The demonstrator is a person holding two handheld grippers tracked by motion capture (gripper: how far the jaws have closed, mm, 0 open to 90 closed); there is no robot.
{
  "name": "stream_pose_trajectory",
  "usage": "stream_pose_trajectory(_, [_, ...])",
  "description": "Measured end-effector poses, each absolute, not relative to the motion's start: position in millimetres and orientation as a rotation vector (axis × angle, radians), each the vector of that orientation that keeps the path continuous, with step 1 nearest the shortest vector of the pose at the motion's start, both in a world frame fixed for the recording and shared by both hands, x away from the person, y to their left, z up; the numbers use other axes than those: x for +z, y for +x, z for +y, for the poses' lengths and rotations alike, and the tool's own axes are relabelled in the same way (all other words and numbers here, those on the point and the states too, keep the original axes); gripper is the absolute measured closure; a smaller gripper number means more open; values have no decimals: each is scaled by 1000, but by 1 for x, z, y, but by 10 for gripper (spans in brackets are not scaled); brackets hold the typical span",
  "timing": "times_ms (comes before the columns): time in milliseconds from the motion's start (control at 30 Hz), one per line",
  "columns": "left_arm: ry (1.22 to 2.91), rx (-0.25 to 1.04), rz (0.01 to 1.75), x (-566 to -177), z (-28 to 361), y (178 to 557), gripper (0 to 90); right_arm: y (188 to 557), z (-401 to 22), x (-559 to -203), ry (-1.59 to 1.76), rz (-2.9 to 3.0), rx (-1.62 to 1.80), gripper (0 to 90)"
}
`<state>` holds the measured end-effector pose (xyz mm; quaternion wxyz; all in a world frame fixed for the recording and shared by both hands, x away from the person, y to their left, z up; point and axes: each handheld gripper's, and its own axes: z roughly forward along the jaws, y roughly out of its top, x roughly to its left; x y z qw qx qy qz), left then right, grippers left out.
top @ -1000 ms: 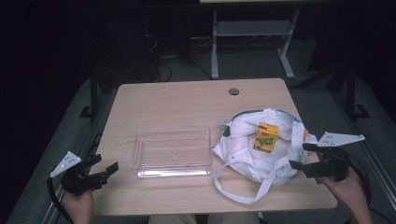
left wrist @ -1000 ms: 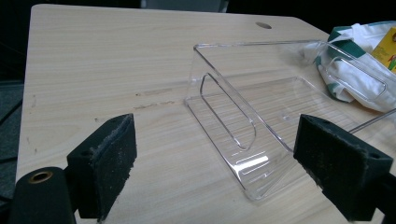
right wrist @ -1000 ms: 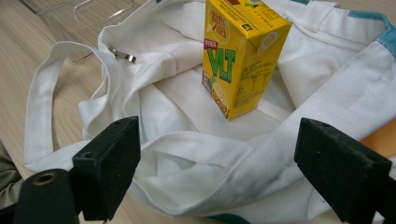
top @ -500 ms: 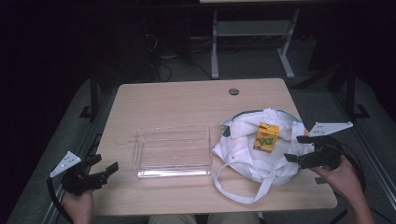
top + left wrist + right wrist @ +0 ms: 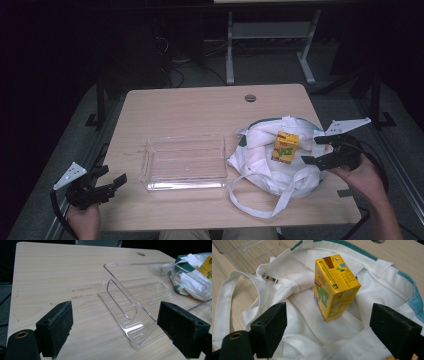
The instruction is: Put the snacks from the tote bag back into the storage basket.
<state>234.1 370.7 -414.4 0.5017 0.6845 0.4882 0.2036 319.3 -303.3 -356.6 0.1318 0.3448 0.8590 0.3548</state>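
On the wooden table [image 5: 200, 110], the right gripper [image 5: 320, 150], jaws wide apart, looks ready to grab the yellow juice box [image 5: 285, 146] on the white bag [image 5: 260, 160]; next it should close around it, while the left gripper [image 5: 112, 182] waits, jaws apart, near the clear tray [image 5: 185, 162].

The table [image 5: 200, 115] is lit evenly from above in the high view, while the surroundings are sunk in near-black and fine detail is softened by grain. In the gripper views the wood is rendered bright, faint glare is caught on the clear tray [image 5: 140, 302], and the nearest black jaws are slightly blurred.
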Motion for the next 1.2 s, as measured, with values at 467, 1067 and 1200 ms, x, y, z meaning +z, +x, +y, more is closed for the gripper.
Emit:
stream_pose_trajectory(467, [1651,494,1182,-415,372,234,127,343,-289,-347,953,2563,990,140])
stream_pose_trajectory(1067, [1647,496,1183,-414,372,234,127,363,-275,-343,908,2629,937,146])
stream_pose_trajectory(1200, [1654,496,1180,-414,372,234,127,367,-272,-343,901,2648,920,146])
